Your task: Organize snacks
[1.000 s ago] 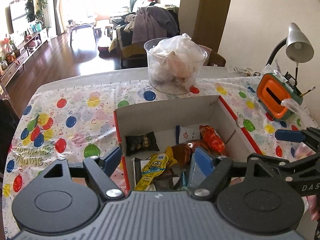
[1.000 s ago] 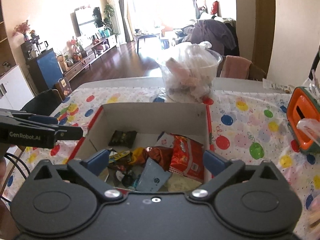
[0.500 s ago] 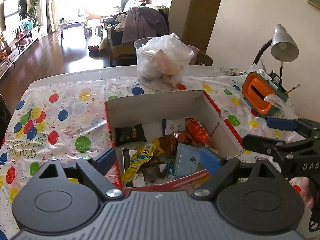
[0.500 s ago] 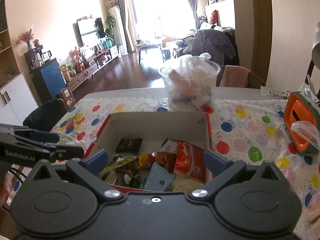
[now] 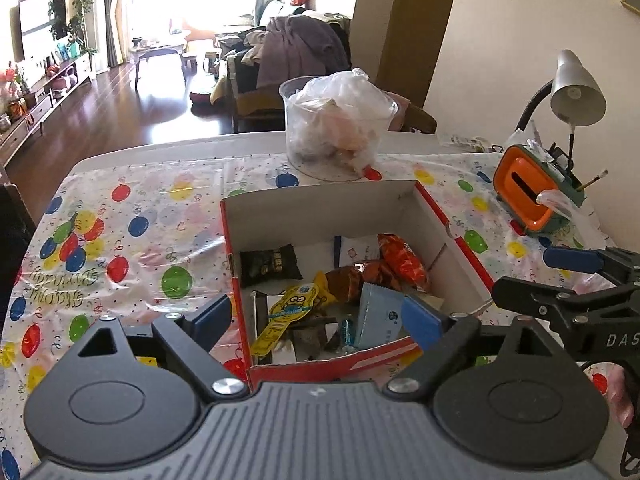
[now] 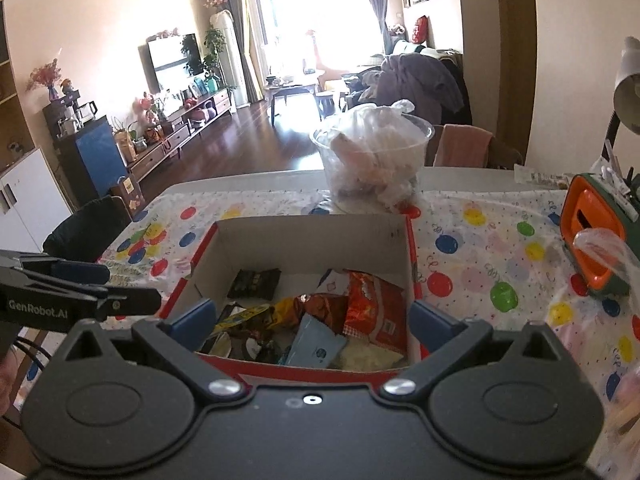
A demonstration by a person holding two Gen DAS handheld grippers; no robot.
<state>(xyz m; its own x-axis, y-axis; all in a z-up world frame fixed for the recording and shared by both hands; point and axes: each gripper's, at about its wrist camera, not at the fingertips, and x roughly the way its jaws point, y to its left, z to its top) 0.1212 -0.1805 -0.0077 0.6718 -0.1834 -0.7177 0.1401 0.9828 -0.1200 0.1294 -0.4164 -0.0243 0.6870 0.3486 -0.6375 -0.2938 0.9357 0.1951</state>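
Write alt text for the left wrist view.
An open cardboard box of mixed snack packets sits on a balloon-print tablecloth, framed by the left gripper with empty, open jaws. The right gripper enters from the right edge.

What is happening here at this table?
A person holds a claw in each hand over a red box full of snack packets. Both the left claw and the right claw are open and empty, hovering at the box's near edge. The snacks, such as a yellow packet and an orange bag, lie jumbled inside.
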